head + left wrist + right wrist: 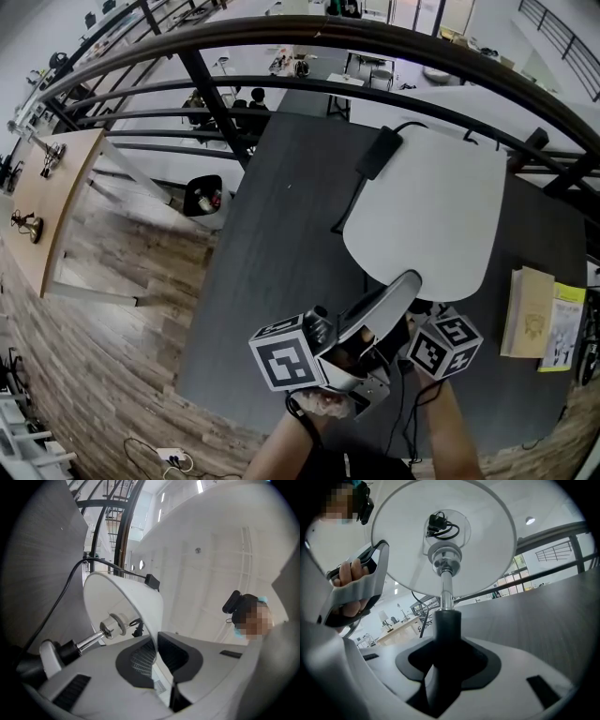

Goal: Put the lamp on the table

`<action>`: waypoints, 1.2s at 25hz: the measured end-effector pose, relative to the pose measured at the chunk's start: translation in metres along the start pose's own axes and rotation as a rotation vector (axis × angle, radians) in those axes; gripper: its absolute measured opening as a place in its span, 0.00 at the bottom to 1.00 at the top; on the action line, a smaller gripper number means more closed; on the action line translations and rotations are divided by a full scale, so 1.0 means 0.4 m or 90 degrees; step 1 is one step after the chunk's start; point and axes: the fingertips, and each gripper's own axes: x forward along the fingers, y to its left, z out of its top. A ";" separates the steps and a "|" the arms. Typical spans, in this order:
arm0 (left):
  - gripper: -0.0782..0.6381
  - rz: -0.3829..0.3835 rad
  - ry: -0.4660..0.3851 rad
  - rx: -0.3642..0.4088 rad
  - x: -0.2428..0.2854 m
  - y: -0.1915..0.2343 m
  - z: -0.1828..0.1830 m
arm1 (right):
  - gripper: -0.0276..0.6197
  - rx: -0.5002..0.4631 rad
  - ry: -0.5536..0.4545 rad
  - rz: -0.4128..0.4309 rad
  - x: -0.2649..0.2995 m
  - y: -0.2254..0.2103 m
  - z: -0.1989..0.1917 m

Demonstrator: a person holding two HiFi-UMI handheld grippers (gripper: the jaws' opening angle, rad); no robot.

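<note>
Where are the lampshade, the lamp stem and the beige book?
lampshade (422, 206), head view, middle of its white outer surface.
lamp stem (448, 623), right gripper view, its dark lower sleeve.
beige book (530, 314), head view, centre of its cover.

The left gripper (157, 660) pointed upward, its jaws nearly together, pinching the thin rim of the lampshade (126, 597). Just beside it, the right gripper (446, 639) tipped slightly downward, its jaws wide and clamped round the lamp's dark stem (447, 620). Bare fingers (349, 573) curled round the left gripper's handle. The left forearm (281, 452) and right forearm (457, 427) ran back from the claws, close together.
</note>
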 end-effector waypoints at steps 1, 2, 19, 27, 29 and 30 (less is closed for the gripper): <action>0.17 -0.001 0.000 0.000 -0.001 0.001 0.000 | 0.28 0.000 -0.001 0.000 0.001 0.000 -0.001; 0.17 -0.001 -0.001 -0.001 -0.002 0.002 0.001 | 0.28 -0.001 -0.002 -0.001 0.001 0.000 -0.001; 0.17 -0.003 -0.012 -0.004 -0.005 -0.003 -0.003 | 0.29 -0.012 -0.006 0.010 -0.003 0.004 -0.001; 0.17 -0.005 -0.021 0.004 -0.014 -0.008 -0.015 | 0.32 -0.029 -0.007 0.009 -0.011 0.006 -0.005; 0.17 -0.006 -0.023 0.006 -0.017 -0.008 -0.014 | 0.32 -0.030 -0.015 0.006 -0.014 0.006 -0.003; 0.17 -0.007 -0.024 0.007 -0.018 -0.007 -0.014 | 0.32 -0.026 -0.020 0.005 -0.015 0.005 -0.002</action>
